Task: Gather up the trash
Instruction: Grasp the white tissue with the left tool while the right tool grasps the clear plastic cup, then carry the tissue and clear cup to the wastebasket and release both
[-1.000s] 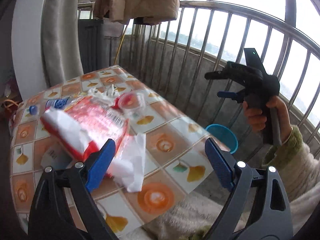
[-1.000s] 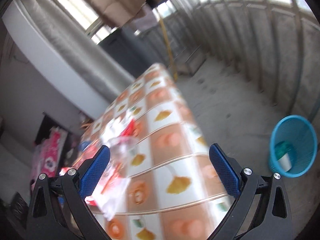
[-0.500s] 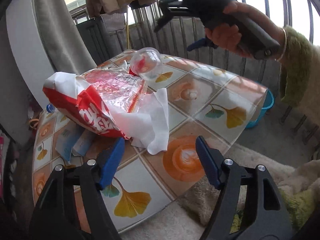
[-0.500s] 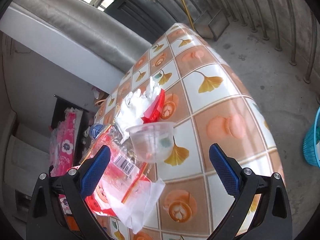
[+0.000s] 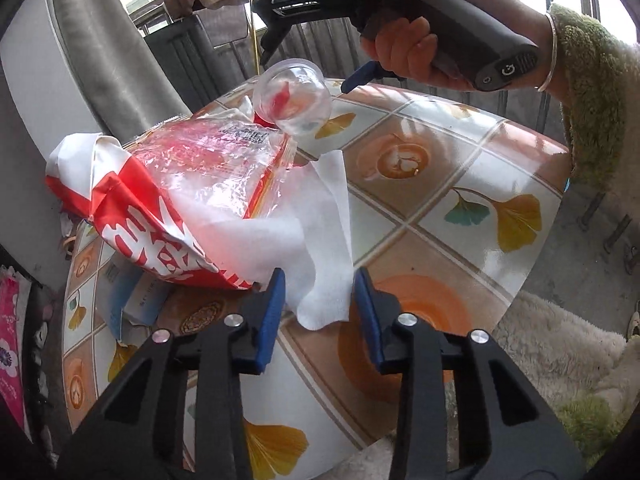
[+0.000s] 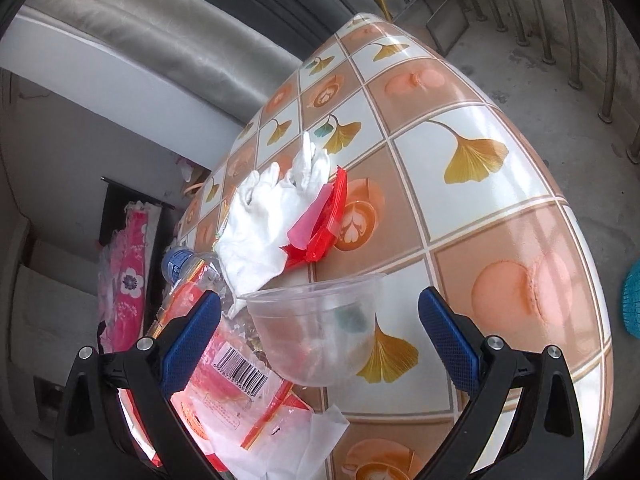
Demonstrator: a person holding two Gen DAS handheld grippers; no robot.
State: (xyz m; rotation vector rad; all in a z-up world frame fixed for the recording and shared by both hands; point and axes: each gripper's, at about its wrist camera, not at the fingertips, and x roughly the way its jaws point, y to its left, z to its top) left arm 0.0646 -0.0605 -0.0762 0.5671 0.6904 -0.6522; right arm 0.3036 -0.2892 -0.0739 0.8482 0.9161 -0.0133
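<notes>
A white tissue (image 5: 320,240) lies on the tiled table (image 5: 460,184), tucked under a red and clear plastic bag (image 5: 180,192). My left gripper (image 5: 318,312) has its jaws part closed around the tissue's near corner, with gaps on both sides. A clear plastic cup (image 6: 320,328) lies on its side between the open jaws of my right gripper (image 6: 320,332); it also shows in the left wrist view (image 5: 294,96). Behind it lie a crumpled white tissue (image 6: 268,216) and a red wrapper (image 6: 324,220).
A plastic bottle with a blue cap (image 6: 180,264) lies behind the bag. A blue packet (image 5: 136,300) sits under the bag. A blue waste basket (image 6: 630,304) stands on the floor to the right. Railings (image 6: 592,40) ring the balcony.
My left gripper has come down to the tissue's corner and its jaws have narrowed. My right gripper has moved in over the table so the clear cup sits between its jaws.
</notes>
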